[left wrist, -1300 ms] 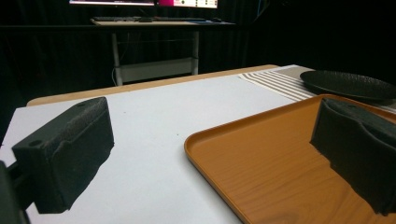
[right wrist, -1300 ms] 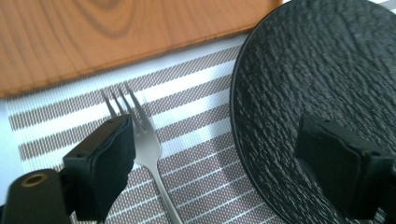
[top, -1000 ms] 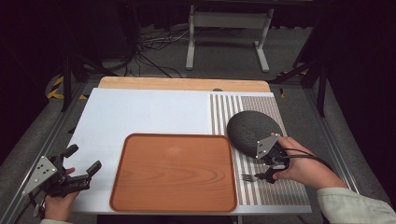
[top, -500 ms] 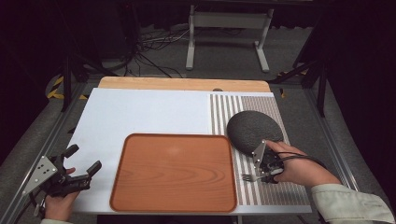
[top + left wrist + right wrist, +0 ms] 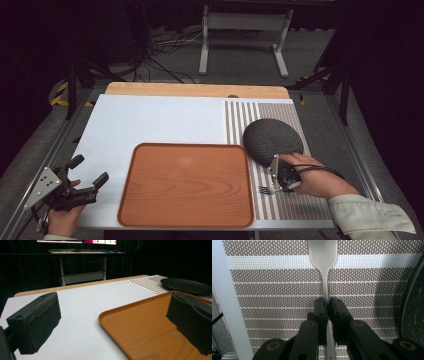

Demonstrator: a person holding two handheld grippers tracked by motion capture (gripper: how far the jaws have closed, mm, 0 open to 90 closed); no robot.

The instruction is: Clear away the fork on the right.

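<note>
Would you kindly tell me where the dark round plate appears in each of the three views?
High view: dark plate right of centre, on the striped placemat.
Left gripper view: plate at upper right, beyond the tray.
Right gripper view: its rim at the right edge.
Shared landmark: the striped placemat.

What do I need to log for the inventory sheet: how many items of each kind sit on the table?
Tray: 1
Plate: 1
Fork: 1
Placemat: 1
Total: 4
</note>
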